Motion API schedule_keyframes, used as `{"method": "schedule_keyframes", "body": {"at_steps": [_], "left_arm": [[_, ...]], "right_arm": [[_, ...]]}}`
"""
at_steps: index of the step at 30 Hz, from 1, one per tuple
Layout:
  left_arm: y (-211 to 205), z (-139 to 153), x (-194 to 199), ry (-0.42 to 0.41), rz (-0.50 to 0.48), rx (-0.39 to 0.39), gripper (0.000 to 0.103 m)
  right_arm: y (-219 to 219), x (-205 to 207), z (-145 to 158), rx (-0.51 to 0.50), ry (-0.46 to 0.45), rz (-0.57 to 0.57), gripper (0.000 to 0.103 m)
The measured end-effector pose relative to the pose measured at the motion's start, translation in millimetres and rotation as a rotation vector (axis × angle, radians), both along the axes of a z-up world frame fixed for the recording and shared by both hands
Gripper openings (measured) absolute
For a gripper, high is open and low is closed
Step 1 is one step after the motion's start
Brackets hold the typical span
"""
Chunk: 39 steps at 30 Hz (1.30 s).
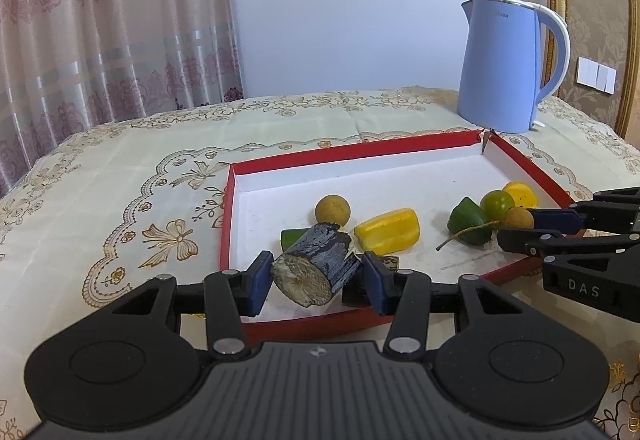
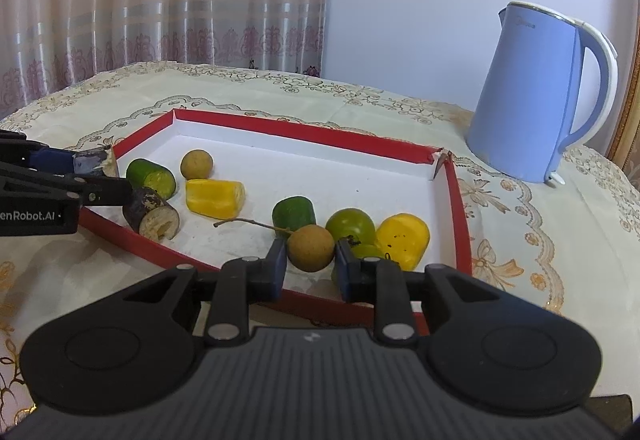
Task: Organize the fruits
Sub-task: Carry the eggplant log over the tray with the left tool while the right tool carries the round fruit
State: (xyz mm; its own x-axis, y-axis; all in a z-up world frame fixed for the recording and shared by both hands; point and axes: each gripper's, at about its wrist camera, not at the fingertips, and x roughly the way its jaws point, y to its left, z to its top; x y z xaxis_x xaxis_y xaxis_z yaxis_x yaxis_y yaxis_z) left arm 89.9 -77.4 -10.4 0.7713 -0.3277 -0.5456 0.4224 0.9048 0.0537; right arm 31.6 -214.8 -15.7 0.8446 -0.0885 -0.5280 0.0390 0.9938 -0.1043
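Fruits lie scattered inside the red tray (image 2: pixel 452 179), where the left gripper (image 1: pixel 316 276) pinches a dark sugarcane piece (image 1: pixel 320 264) at its near-left corner and the right gripper (image 2: pixel 310 260) pinches a stemmed longan (image 2: pixel 311 248) near its front rim, probably for sorting.

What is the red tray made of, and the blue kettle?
The red tray looks like matte cardboard: thin folded walls, white inside, and one far corner torn open. The blue kettle looks like smooth plastic with a soft sheen, though its inside could be metal.
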Motion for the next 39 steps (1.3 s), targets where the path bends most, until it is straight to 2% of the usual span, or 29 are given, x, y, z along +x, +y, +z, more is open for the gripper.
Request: {"method": "schedule_keyframes", "body": {"at_steps": [39], "left_arm": [[-11.8, -2.0, -3.8, 0.003, -0.03, 0.016, 0.047]], "right_arm": [[-2.5, -6.2, 0.2, 0.012, -0.016, 0.012, 0.024]]}}
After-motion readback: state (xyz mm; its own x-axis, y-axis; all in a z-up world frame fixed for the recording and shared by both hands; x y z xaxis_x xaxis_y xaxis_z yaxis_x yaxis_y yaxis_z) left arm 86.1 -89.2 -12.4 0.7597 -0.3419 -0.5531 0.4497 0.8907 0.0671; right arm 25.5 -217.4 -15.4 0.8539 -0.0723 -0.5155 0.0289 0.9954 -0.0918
